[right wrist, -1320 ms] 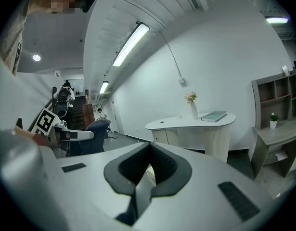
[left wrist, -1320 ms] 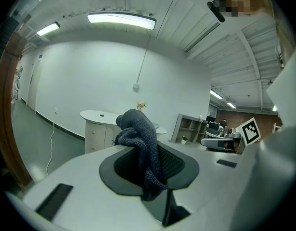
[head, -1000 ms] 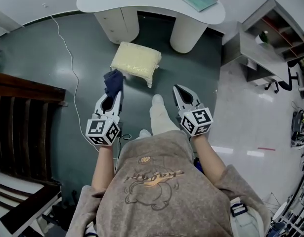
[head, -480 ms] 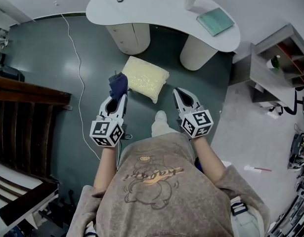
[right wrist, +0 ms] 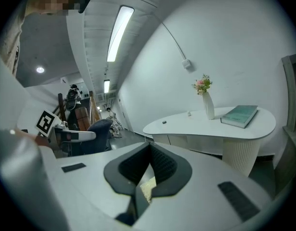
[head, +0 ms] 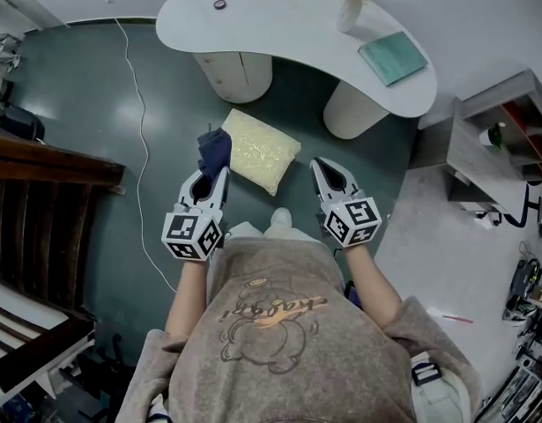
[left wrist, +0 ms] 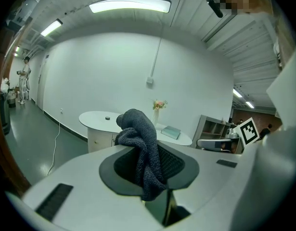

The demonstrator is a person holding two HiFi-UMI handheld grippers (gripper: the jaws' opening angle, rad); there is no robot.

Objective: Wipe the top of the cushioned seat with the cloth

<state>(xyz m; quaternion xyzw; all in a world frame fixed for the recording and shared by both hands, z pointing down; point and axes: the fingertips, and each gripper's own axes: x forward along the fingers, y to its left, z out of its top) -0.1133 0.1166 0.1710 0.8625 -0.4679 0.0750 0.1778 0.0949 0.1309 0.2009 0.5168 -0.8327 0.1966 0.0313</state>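
**Cloth Clamped in Left Claw; Contact with Seat Not Determinable**

In the head view, the cloth (head: 214,150) overlaps the left edge of the cushioned seat (head: 257,150). Whether the two touch cannot be determined. The underside and supports of the seat are hidden from above.

The left claw (head: 209,174) is closed on the cloth. The cloth is dark blue, thick-knit and bunched. It rises above the jaw tips, and its lower end hangs down between the pads.

The right claw (head: 330,169) has its jaws together and holds nothing. It is positioned near the right corner of the seat.

The seat is pale yellow, rectangular and textured. It rests on the dark green floor (head: 103,104), just in front of the pedestals of the white tabletop (head: 279,25).
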